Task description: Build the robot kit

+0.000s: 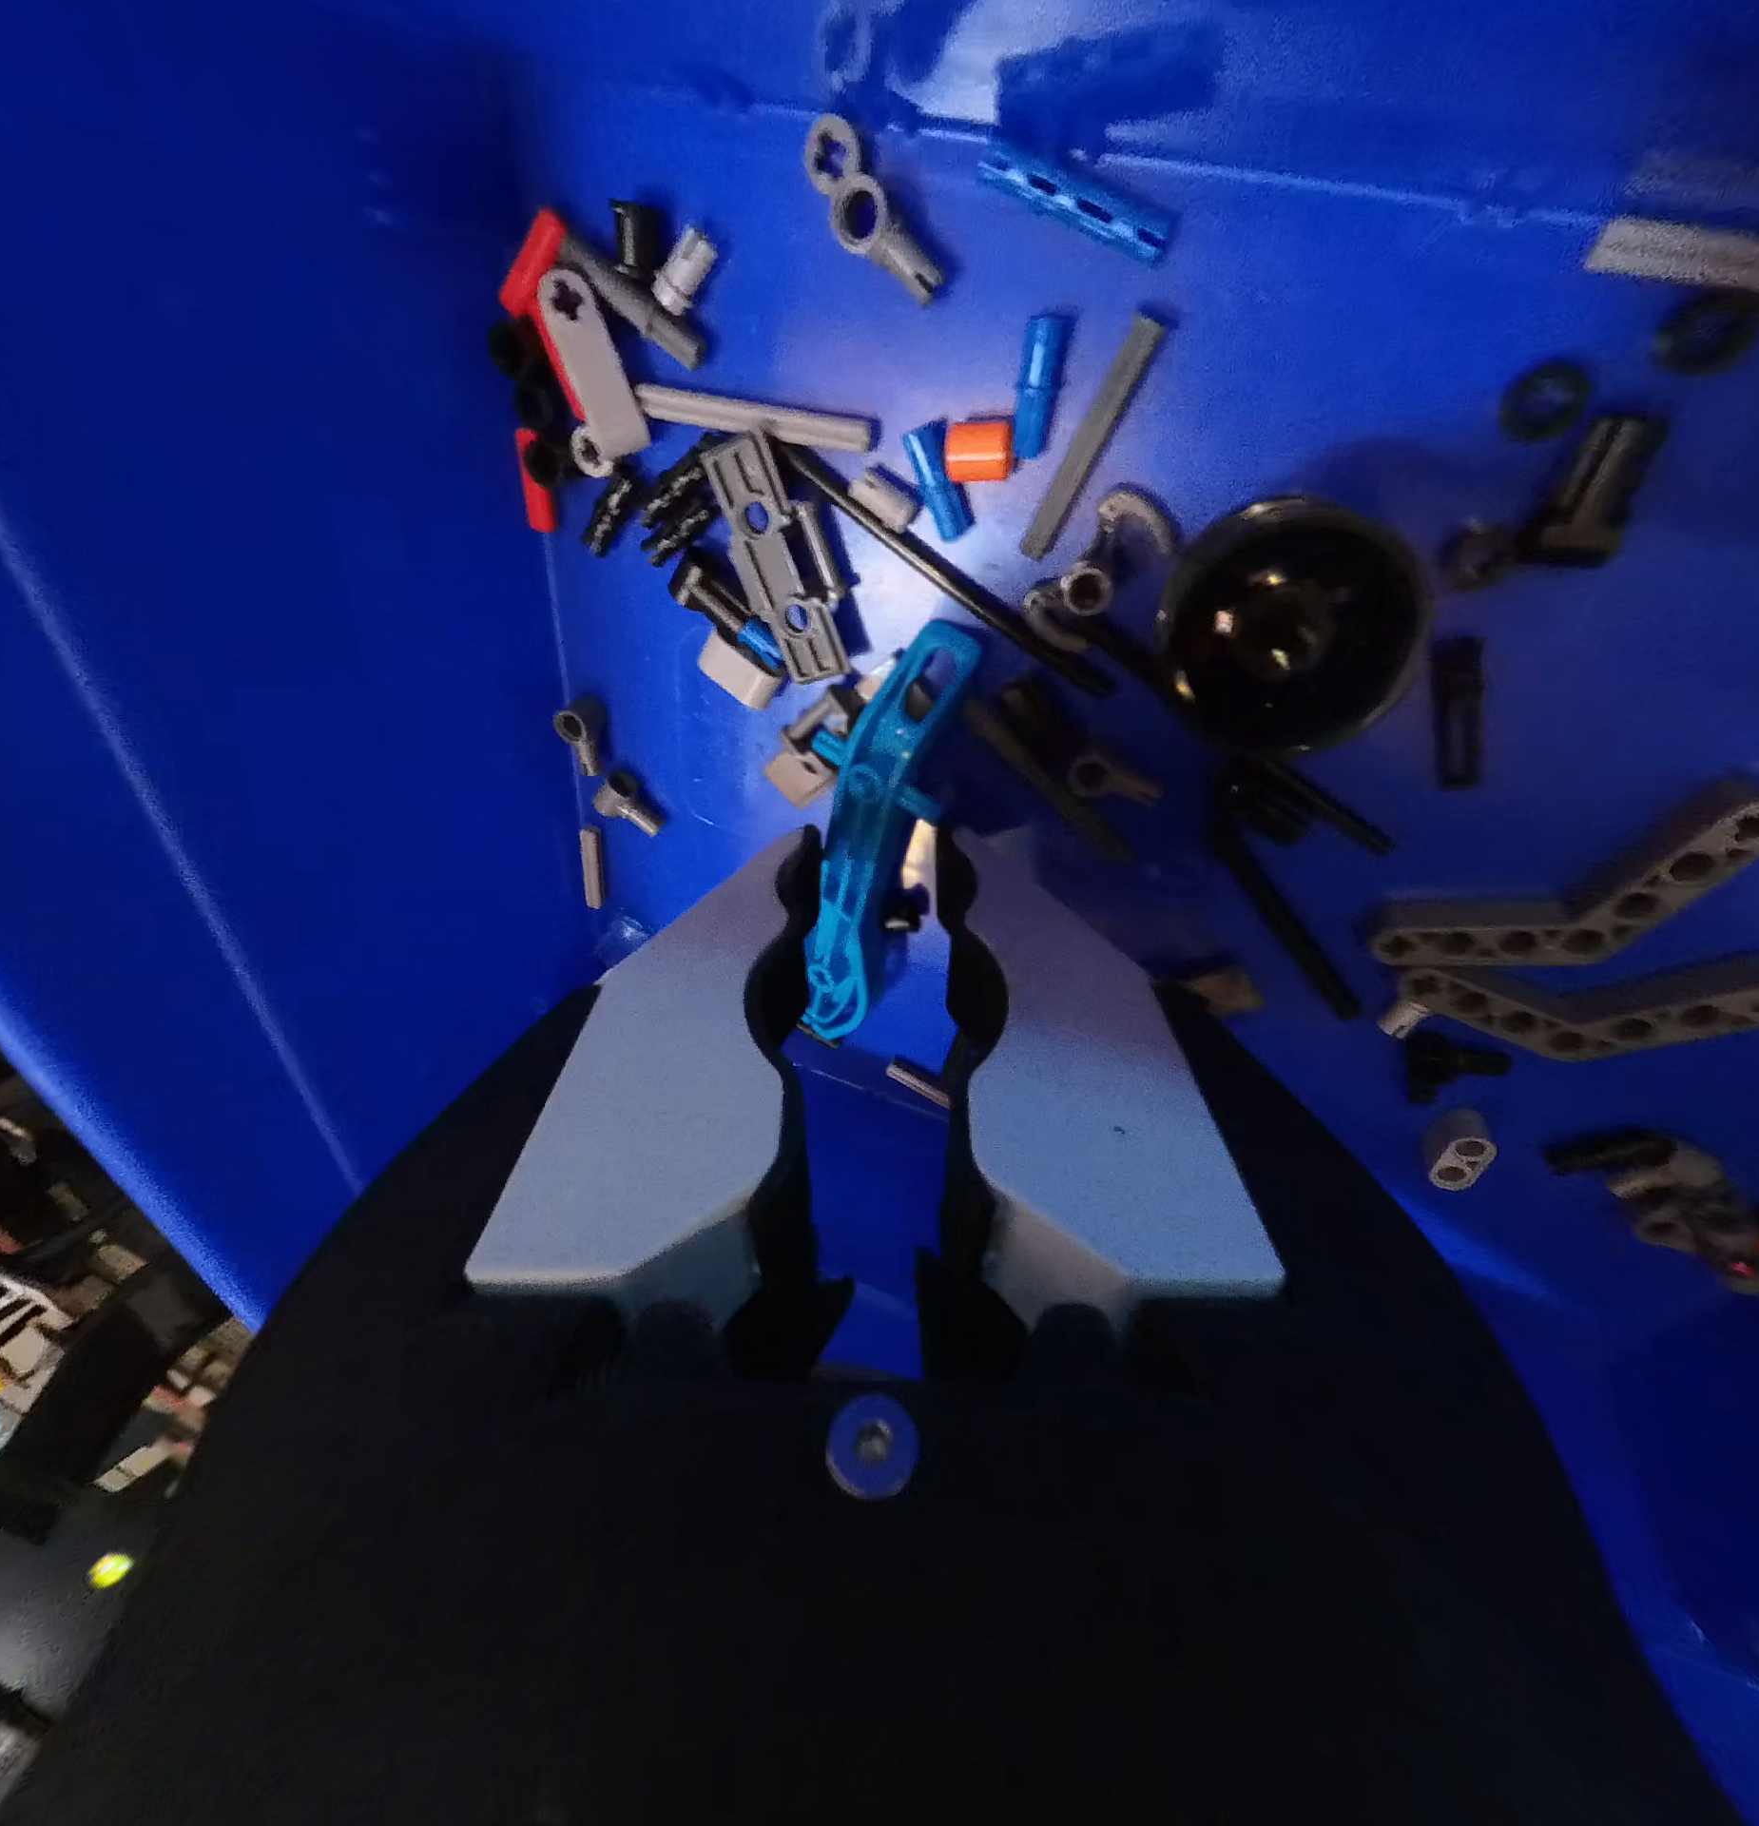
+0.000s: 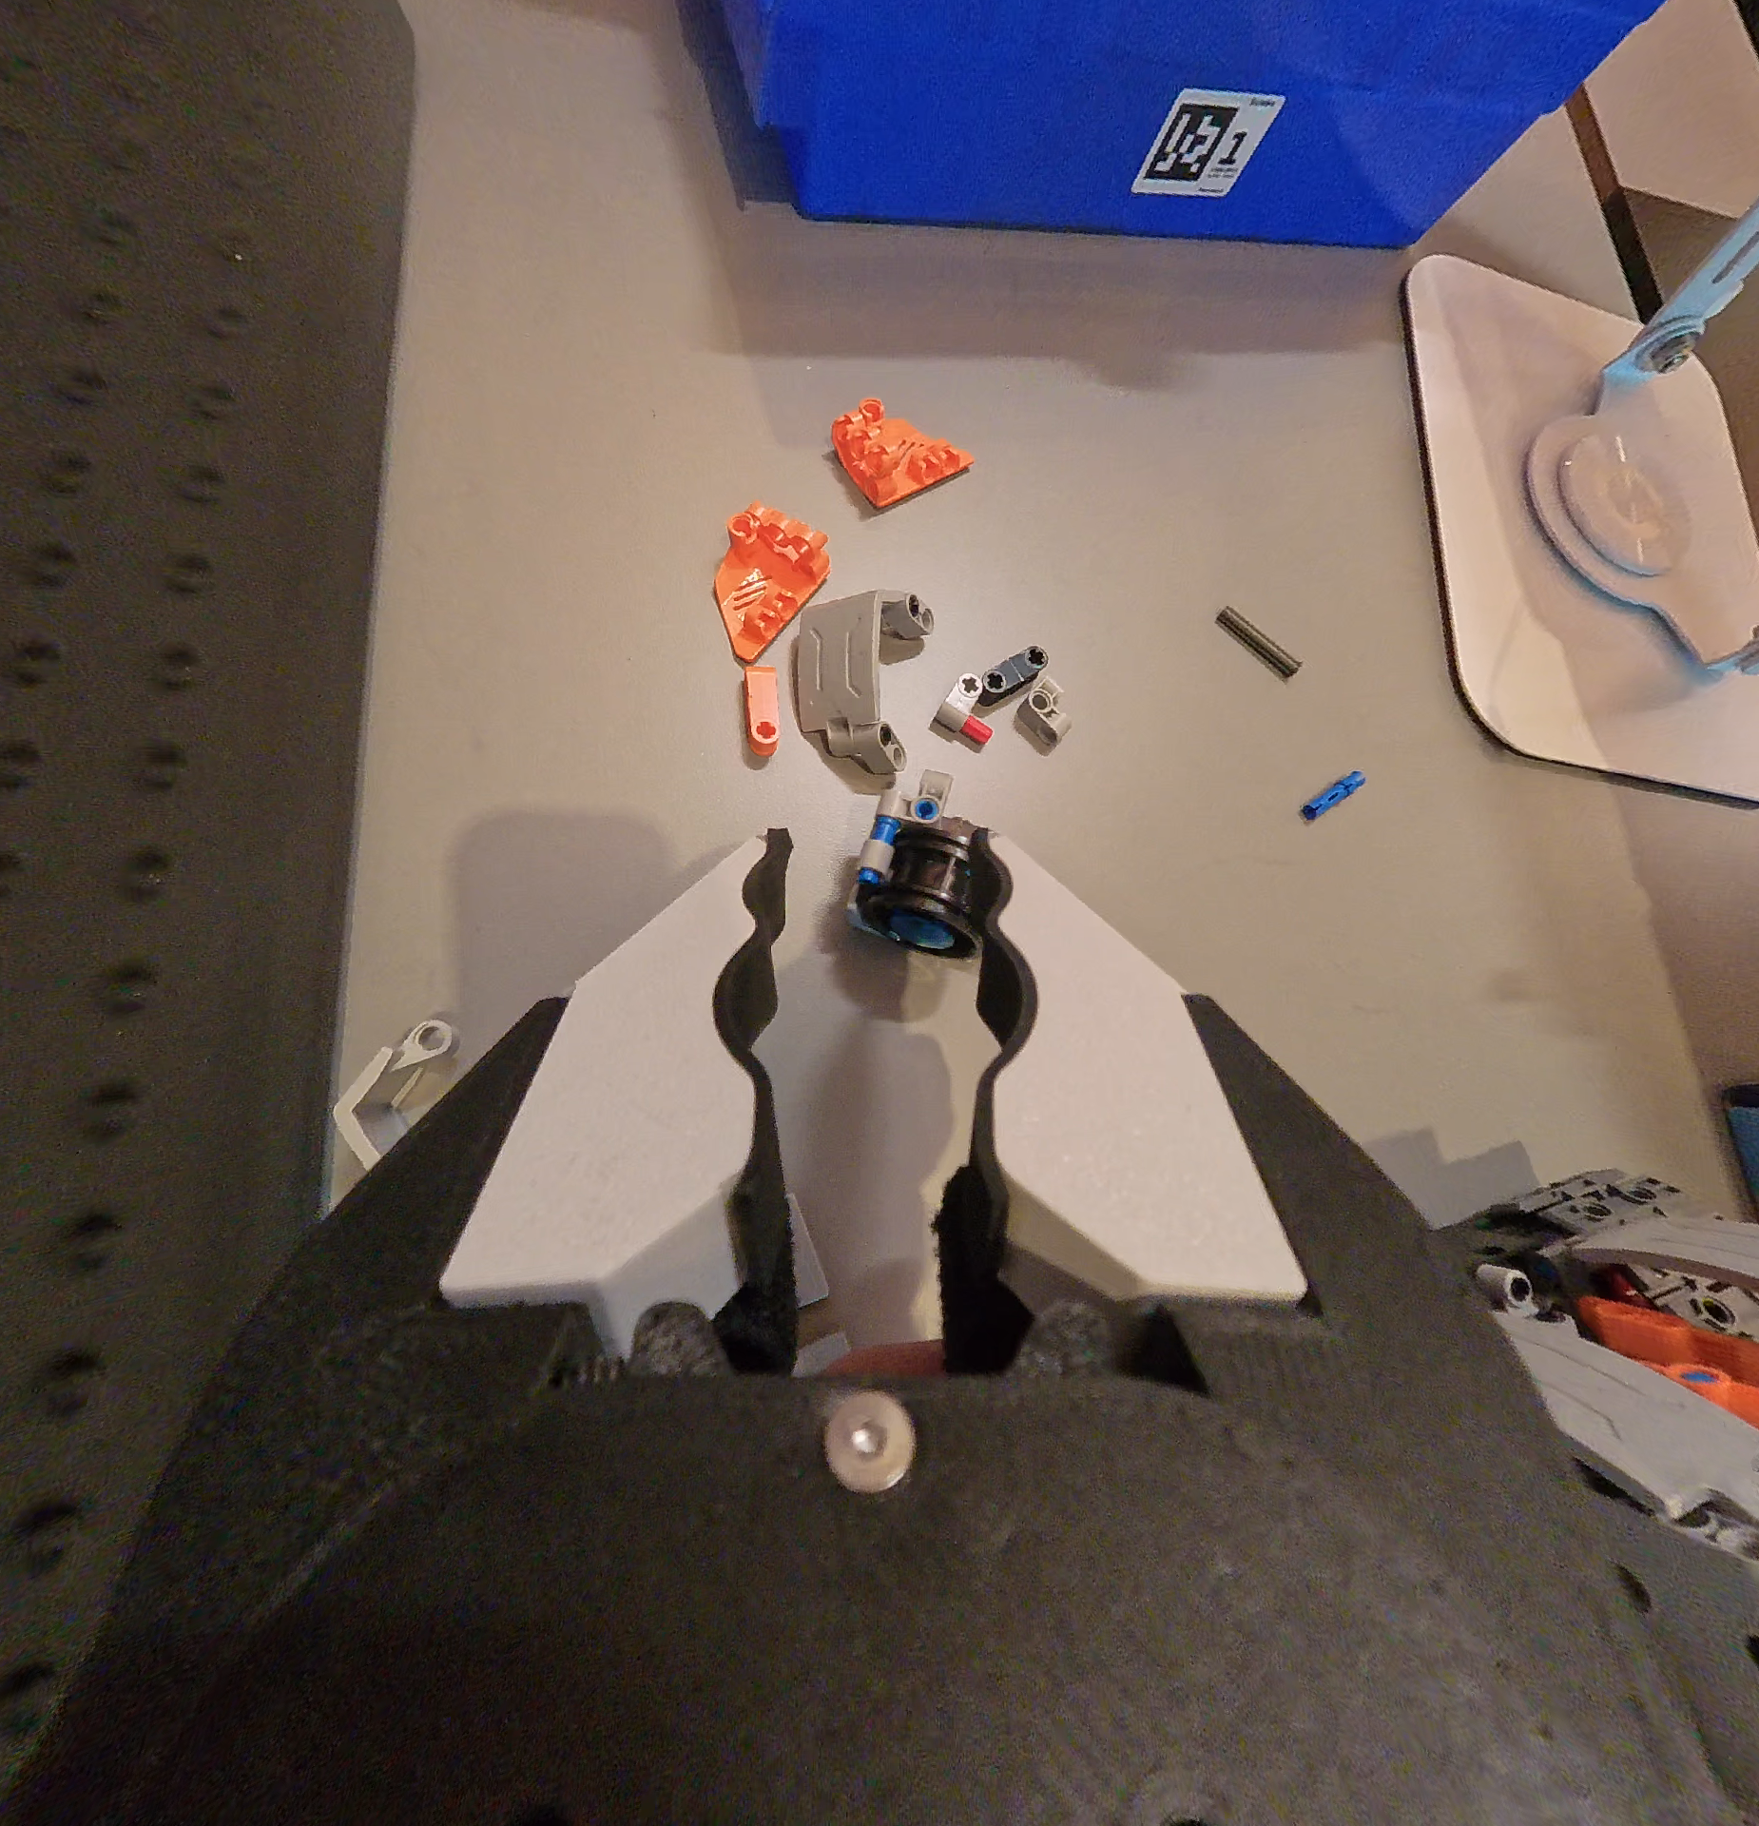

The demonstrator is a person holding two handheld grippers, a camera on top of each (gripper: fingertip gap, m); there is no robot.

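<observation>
In the left wrist view my left gripper [image 1: 874,852] reaches into a blue bin [image 1: 263,593] of small building pieces. A light blue curved piece [image 1: 861,840] stands between its fingers, leaning on the left finger [image 1: 658,1087]. A gap shows on the piece's right side, so the jaws are open. In the right wrist view my right gripper [image 2: 883,845] is open low over a grey table [image 2: 579,395]. A black wheel hub with blue pins and a grey connector [image 2: 920,889] lies between the fingertips, right beside the right finger [image 2: 1103,1067].
The bin also holds a black wheel [image 1: 1290,622], grey angled beams [image 1: 1587,909], axles and pins. The table has two orange panels [image 2: 895,455] [image 2: 769,583], a grey curved panel [image 2: 841,682], a black axle [image 2: 1258,642], a blue pin [image 2: 1333,795], the blue bin [image 2: 1053,109], a white stand base [image 2: 1508,613], a half-built model [image 2: 1646,1334] and a black mat [image 2: 164,593]. My hands' fingertips stand some 40 cm from each other.
</observation>
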